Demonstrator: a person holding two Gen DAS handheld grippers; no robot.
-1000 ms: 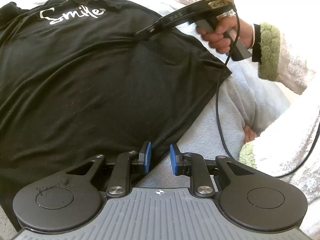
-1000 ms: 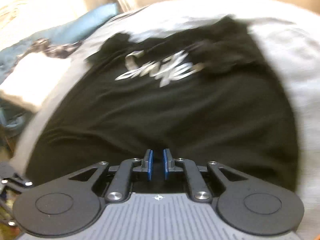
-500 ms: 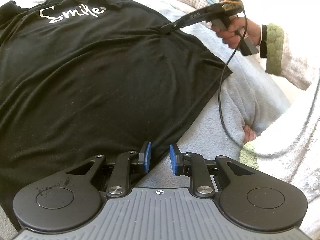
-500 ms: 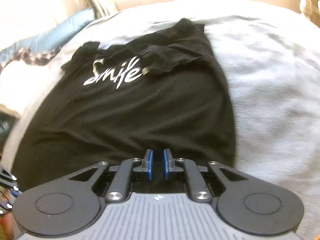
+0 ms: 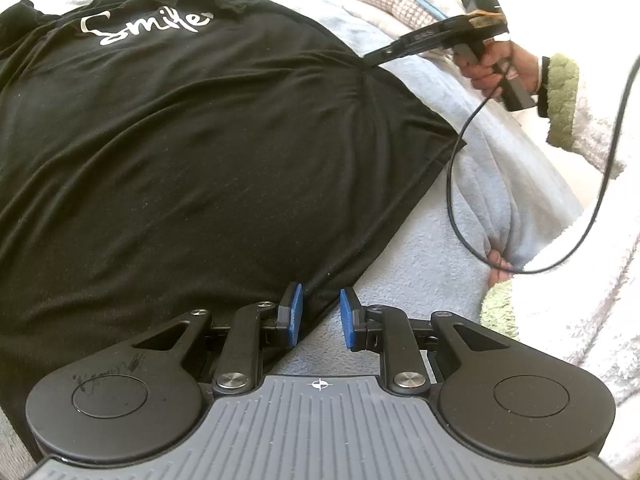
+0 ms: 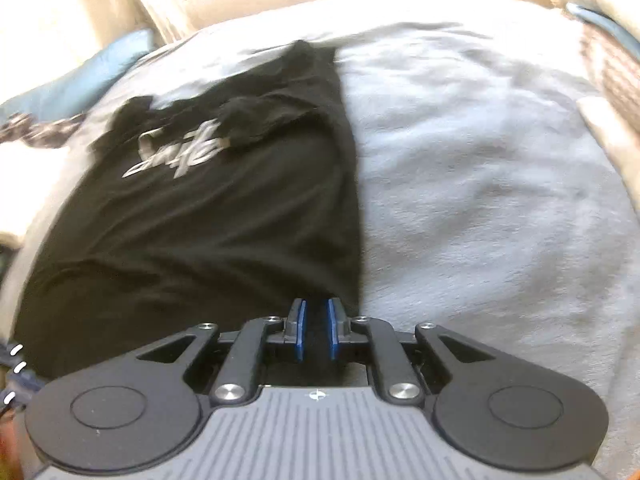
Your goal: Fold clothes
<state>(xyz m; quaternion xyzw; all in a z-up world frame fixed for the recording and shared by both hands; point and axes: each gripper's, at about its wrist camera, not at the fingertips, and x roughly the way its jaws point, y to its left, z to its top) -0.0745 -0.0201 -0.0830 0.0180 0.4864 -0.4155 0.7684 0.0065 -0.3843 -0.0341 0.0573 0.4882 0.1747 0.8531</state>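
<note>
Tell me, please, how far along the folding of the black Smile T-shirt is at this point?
Early stage. Done: one sleeve already lies folded in over the print, and the black T-shirt is spread on the grey blanket. In hand: the right gripper is shut on the side edge, tugging it taut; the left gripper straddles the hem, without pinching it. Left: fold the remaining side in, then fold lengthwise.

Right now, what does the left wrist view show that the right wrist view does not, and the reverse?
Only the left wrist view shows the person's hand holding the right gripper at the shirt's side edge, its cable and the green-cuffed sleeve. Only the right wrist view shows the blue pillow and the folded-in sleeve over the lettering. Both show the black Smile shirt on the grey blanket.
</note>
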